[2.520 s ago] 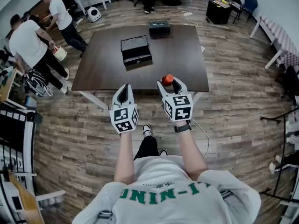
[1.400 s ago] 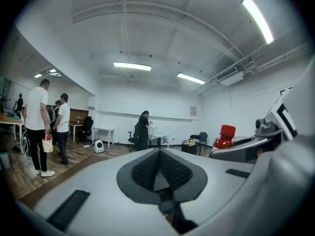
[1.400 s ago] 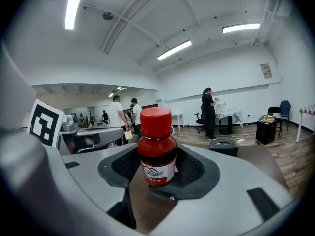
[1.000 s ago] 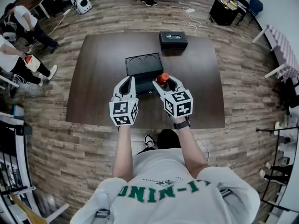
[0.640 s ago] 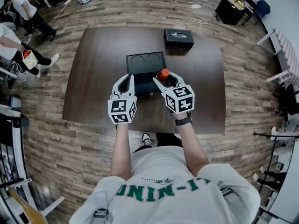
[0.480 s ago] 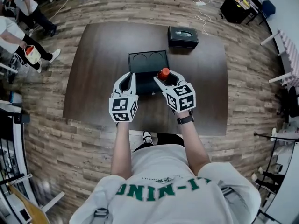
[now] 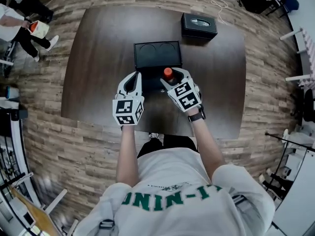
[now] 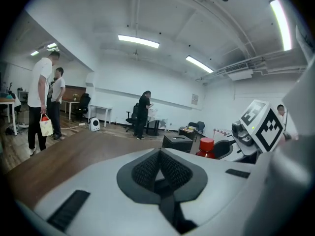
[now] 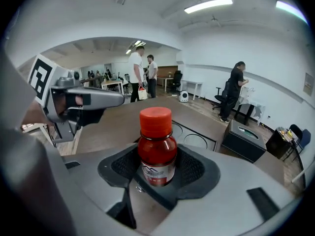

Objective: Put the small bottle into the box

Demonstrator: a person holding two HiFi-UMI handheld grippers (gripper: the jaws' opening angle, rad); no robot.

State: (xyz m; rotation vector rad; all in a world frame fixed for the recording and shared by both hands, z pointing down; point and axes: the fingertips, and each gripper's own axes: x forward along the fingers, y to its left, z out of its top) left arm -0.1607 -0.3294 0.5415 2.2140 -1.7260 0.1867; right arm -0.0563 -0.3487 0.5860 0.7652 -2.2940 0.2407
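right gripper [image 7: 170, 76] clamped on small bottle [image 9: 156, 149], upright, red cap up | black box [image 7: 158, 63] on table [image 7: 98, 58] just beyond bottle, slightly left | right round recess [image 9: 205, 140] nearest, likely target | left gripper [image 7: 132, 78] closed, empty, near box front

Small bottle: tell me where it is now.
In the head view the small bottle sits upright between the fingers of the right gripper, just short of the box's near right corner.

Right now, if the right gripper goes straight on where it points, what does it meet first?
The right gripper, holding the bottle, would likely meet the box first; depth unclear.
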